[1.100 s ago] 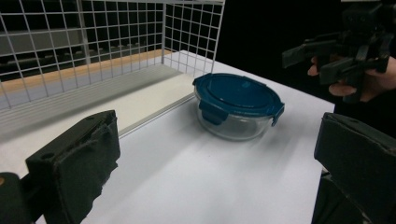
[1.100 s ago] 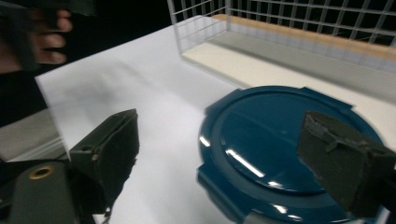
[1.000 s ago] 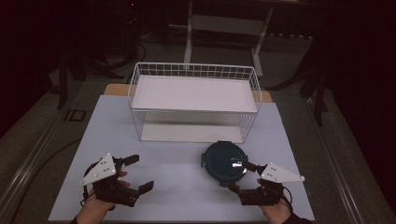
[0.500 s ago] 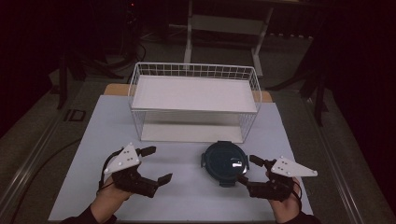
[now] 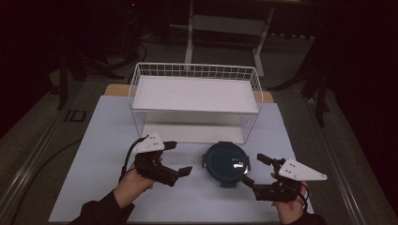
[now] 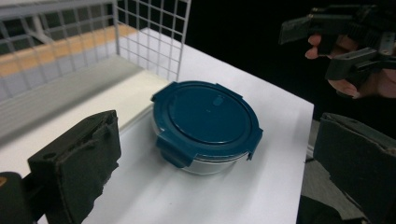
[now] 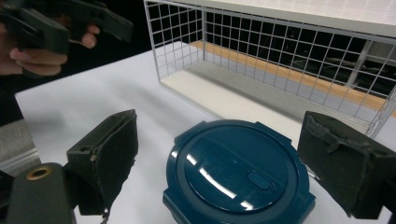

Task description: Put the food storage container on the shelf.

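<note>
Round container (image 5: 225, 163) with dark blue clip lid sat on white table (image 5: 98, 154), just in front of wire basket (image 5: 195, 101), near its right end. Right gripper (image 5: 256, 169) close beside container's right edge, jaws spread wide, gripping nothing. Left gripper (image 5: 178, 158) to container's left, apart, jaws wide too, empty, aimed toward lid.

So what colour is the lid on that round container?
Dark teal-blue lid; clearest in the left gripper view.
</note>
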Tool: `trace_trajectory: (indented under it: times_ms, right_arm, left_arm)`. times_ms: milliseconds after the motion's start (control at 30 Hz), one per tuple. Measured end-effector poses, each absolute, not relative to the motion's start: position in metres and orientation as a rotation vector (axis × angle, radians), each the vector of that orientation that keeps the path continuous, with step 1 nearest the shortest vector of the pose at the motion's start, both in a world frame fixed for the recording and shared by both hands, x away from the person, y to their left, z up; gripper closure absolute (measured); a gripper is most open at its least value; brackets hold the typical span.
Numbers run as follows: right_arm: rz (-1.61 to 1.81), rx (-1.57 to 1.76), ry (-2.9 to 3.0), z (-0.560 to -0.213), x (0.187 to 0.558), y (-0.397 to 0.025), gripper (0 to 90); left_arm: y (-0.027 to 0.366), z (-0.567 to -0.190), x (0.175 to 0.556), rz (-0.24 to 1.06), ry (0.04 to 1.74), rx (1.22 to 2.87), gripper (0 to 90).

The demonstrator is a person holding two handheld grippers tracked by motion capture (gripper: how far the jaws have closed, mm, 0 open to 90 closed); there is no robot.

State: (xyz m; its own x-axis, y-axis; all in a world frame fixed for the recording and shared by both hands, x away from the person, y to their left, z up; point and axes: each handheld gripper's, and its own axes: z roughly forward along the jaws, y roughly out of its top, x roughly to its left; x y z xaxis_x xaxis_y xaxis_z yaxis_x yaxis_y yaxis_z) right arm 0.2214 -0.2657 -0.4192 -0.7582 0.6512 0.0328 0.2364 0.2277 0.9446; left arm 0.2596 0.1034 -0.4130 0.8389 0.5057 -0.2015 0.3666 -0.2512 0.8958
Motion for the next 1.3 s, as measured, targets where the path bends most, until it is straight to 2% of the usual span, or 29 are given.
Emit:
trace_trajectory:
  times_ms: [533, 567, 833, 867, 933, 967, 1000, 1067, 1167, 1300]
  right_arm:
    - [1.553, 0.873, 2.101, -0.42, 0.224, -0.272, 10.3]
    - [1.537, 0.869, 2.089, -0.42, 0.224, -0.271, 10.3]
    - [1.503, 0.845, 2.096, -0.423, 0.225, -0.268, 10.3]
    - [1.496, 0.821, 2.113, -0.423, 0.224, -0.265, 10.4]
    - [1.491, 0.818, 2.113, -0.423, 0.223, -0.265, 10.4]
    - [1.491, 0.818, 2.113, -0.423, 0.223, -0.265, 10.4]
    - [1.508, 0.816, 2.146, -0.424, 0.224, -0.264, 14.3]
    - [1.518, 0.82, 2.157, -0.425, 0.225, -0.264, 14.1]
    - [1.507, 0.822, 2.166, -0.428, 0.225, -0.264, 14.8]
    - [1.505, 0.837, 2.162, -0.429, 0.225, -0.263, 14.8]
  left_arm:
    - [0.07, -0.43, 0.301, 0.03, 0.752, 1.87, 1.1]
    - [0.065, -0.437, 0.308, -0.026, 0.786, 1.875, 1.1]
    - [0.053, -0.46, 0.322, -0.138, 0.903, 1.881, 1.1]
    - [0.051, -0.466, 0.326, -0.187, 0.956, 1.882, 1.1]
    - [0.051, -0.466, 0.326, -0.187, 0.956, 1.882, 1.2]
    - [0.05, -0.473, 0.33, -0.261, 1.006, 1.875, 1.2]
    - [0.049, -0.476, 0.332, -0.294, 1.036, 1.868, 1.7]
    - [0.048, -0.483, 0.335, -0.377, 1.076, 1.857, 1.8]
    - [0.045, -0.49, 0.338, -0.451, 1.137, 1.868, 4.1]
    - [0.046, -0.497, 0.343, -0.511, 1.212, 1.857, 14.8]
